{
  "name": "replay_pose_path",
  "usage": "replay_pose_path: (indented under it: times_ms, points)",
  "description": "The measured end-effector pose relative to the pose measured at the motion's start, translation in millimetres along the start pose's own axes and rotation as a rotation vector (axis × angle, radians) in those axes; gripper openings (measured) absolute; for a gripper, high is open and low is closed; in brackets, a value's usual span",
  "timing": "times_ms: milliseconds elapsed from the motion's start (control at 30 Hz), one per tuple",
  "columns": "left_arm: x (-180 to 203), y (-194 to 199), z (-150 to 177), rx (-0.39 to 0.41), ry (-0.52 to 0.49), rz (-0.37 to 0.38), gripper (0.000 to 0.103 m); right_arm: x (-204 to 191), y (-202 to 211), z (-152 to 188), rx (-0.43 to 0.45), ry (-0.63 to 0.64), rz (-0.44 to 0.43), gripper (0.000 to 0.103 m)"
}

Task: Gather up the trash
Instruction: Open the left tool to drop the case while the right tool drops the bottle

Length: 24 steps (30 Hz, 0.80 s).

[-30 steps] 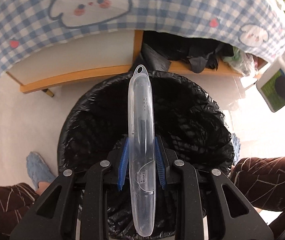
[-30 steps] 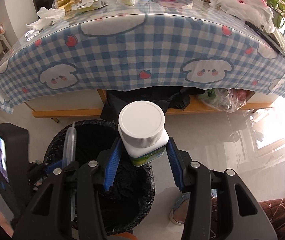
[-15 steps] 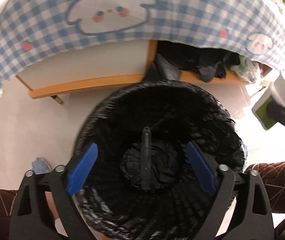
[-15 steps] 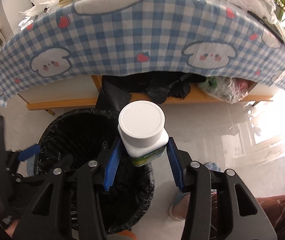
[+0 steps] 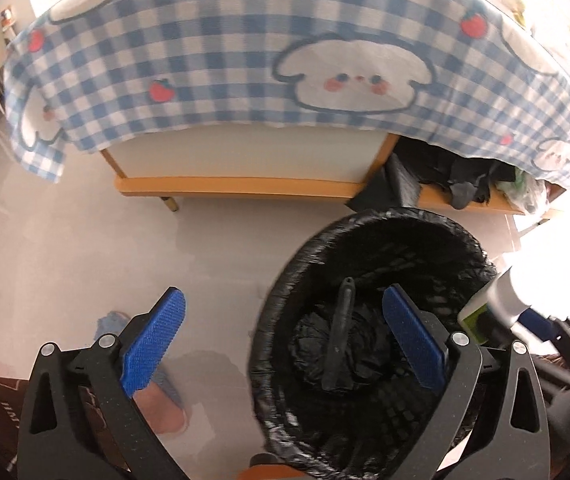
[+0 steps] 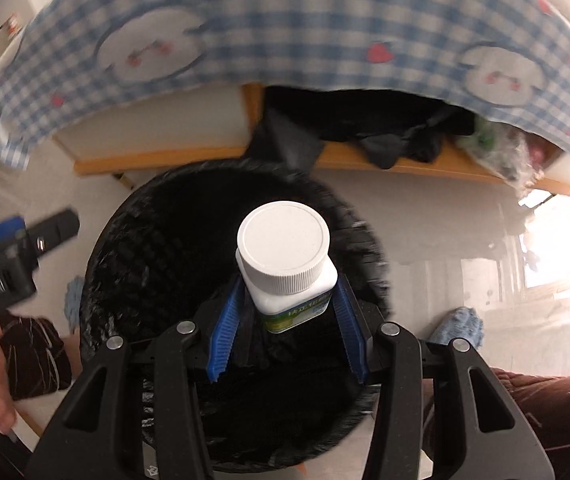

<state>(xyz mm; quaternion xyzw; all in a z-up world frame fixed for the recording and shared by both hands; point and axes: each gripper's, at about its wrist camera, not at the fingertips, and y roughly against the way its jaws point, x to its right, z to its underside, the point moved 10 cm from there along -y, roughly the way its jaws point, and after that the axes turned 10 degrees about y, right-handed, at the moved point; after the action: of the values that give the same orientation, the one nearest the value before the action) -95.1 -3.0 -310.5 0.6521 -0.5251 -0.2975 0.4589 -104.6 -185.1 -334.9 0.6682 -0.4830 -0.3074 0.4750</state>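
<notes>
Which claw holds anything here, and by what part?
The right claw grips the white plastic bottle by its lower body, cap forward. The left claw is opening, nothing between its pads.

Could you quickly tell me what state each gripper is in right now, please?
Left gripper: jaws opening, nothing between them.
Right gripper: closed on the white-capped bottle over the black-lined bin.
</notes>
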Motion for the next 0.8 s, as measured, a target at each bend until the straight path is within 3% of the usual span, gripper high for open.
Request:
replay_pose_path:
  times_ms: [700,800]
  points:
    - [-51.5,7.1,-14.8,-0.006,0.067,-0.031,0.097,-37.0,-28.4,-23.6,0.024,0.035,-0.012,0.045]
    - [-47.5,6.3,-13.8,-0.010,0.052,-0.032,0.097,-36.4,-22.4,-24.9,0.038,0.049,-0.002,0.061]
